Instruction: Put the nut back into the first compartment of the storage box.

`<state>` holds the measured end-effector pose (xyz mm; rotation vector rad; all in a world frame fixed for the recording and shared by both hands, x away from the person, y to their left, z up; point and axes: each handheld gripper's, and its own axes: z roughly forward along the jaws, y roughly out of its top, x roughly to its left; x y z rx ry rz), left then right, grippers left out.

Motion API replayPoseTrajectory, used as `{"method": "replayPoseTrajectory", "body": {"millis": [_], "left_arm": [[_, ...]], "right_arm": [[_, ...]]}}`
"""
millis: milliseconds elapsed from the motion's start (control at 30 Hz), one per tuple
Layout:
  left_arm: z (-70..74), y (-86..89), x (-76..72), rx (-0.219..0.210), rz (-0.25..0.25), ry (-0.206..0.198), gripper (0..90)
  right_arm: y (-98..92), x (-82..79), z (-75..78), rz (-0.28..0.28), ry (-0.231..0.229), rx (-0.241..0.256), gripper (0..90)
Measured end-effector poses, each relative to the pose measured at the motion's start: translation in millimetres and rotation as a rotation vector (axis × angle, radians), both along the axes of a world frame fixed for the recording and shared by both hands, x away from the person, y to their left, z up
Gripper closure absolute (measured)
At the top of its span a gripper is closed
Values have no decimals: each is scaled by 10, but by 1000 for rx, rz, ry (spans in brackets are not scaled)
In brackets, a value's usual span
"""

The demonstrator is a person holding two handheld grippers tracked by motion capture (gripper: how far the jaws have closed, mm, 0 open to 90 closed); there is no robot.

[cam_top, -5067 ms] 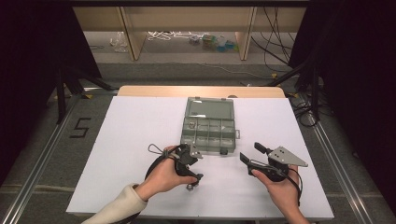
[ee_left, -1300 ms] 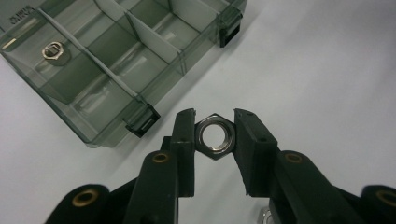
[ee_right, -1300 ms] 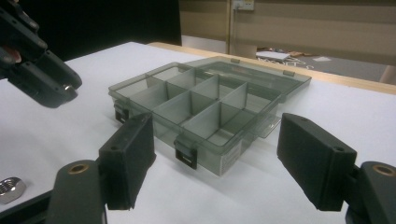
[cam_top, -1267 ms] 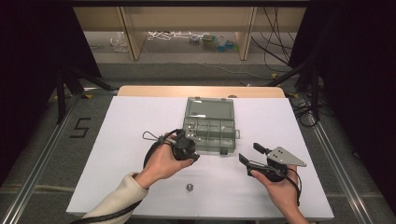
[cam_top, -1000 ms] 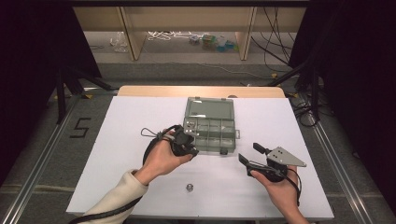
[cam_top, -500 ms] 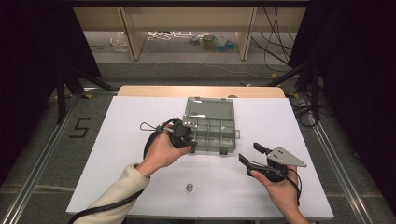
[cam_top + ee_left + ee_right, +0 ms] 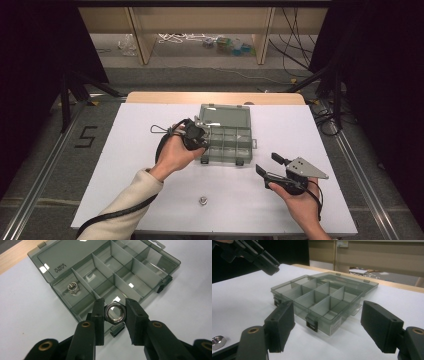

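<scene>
Gripping a hex nut (image 7: 114,313) between its jaws, the left gripper (image 7: 114,315) hovers over the near-left corner of the open grey box (image 7: 226,138) at mid-table. A second nut (image 7: 73,288) lies in a left compartment; a third (image 7: 203,201) sits on the white table (image 7: 125,165). The right gripper (image 7: 269,165) rests wide open and empty, well right of the box.

Numeral "5" on the floor (image 7: 86,136)
</scene>
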<state>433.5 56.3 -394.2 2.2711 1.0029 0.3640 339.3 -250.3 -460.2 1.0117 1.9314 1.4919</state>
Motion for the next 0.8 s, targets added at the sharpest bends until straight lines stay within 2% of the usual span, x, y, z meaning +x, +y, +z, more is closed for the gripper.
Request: {"method": "replayPoseTrajectory", "body": {"millis": [33,67,100,267,333,433,500,533,567,600,667,700,767,800], "left_arm": [[-10,-30,-14,-29,42,13,703],[-10,-42,-19,-40,62,23,704],[-18,-88,-49,-77,133,46,704],[-21,-107,14,-76,145,43,704],[-24,-111,45,-76,149,39,704],[-25,-118,89,-83,165,36,704],[-27,-123,120,-81,178,31,703],[-27,-124,131,-82,178,31,704],[-30,-130,153,-82,185,31,703],[-31,-133,160,-81,187,33,703],[-40,-147,189,-88,203,39,703],[-44,-151,203,-89,205,41,703],[-55,-154,238,-80,200,35,704],[-66,-159,252,-81,206,33,704]], "right_arm": [[0,1,-2,-2,-3,1,276],[-11,-5,8,-3,11,-17,276],[-8,-3,4,-3,6,-11,276],[-13,-8,10,-4,14,-19,276],[-6,2,0,1,-5,1,277],[-11,0,3,-2,-1,-5,277],[0,7,-8,-1,-7,10,277],[-10,1,1,-3,3,-11,277],[-10,1,1,-3,3,-11,276],[1,8,-8,0,-7,7,277],[-7,5,-2,-1,-2,-4,276],[-3,7,-7,-2,-7,9,276],[-29,-9,12,-8,13,-25,276],[-30,-9,12,-7,14,-25,276]]}}
